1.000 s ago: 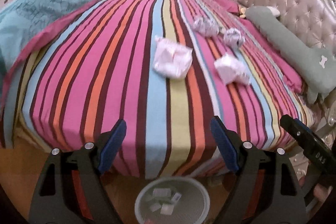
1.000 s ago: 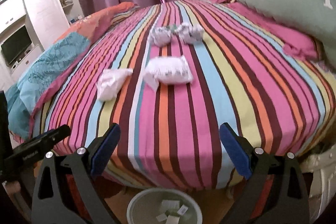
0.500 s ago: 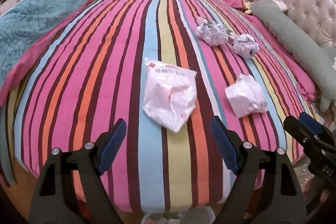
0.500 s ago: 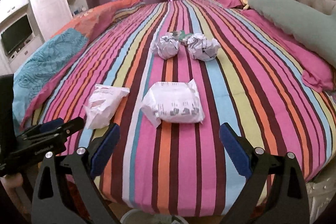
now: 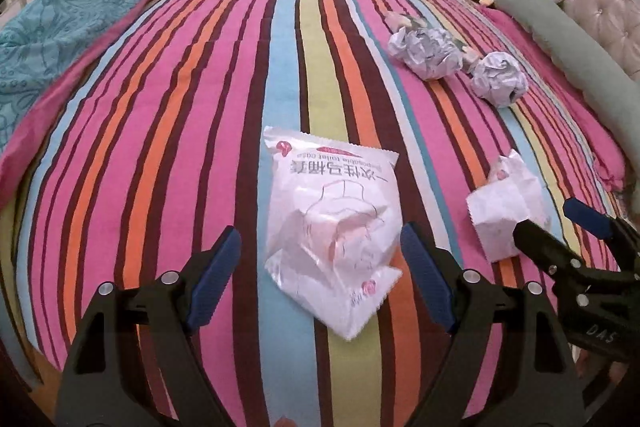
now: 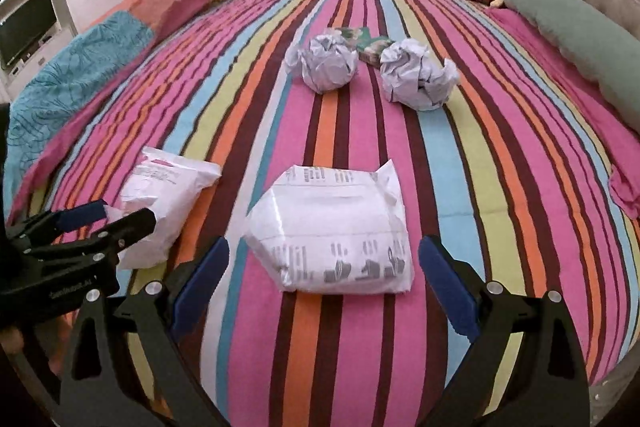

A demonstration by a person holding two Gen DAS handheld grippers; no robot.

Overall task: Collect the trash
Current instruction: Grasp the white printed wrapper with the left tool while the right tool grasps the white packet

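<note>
Both grippers had come forward over the striped bed [image 5: 192, 131] since a second before, and the bin on the floor had dropped out of sight; the left gripper [image 5: 320, 269] hung with its jaws apart around a white plastic packet [image 5: 334, 227], not pressing it; the right gripper [image 6: 324, 277] stood equally wide about a second white packet [image 6: 332, 233]; farther up the bed lay two crumpled paper balls [image 6: 330, 63], with a small green box [image 6: 370, 45] just behind them.

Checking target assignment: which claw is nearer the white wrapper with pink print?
Left. The left claw straddles the white wrapper with pink print, open; the right claw sits over the neighbouring grey-printed packet.
</note>
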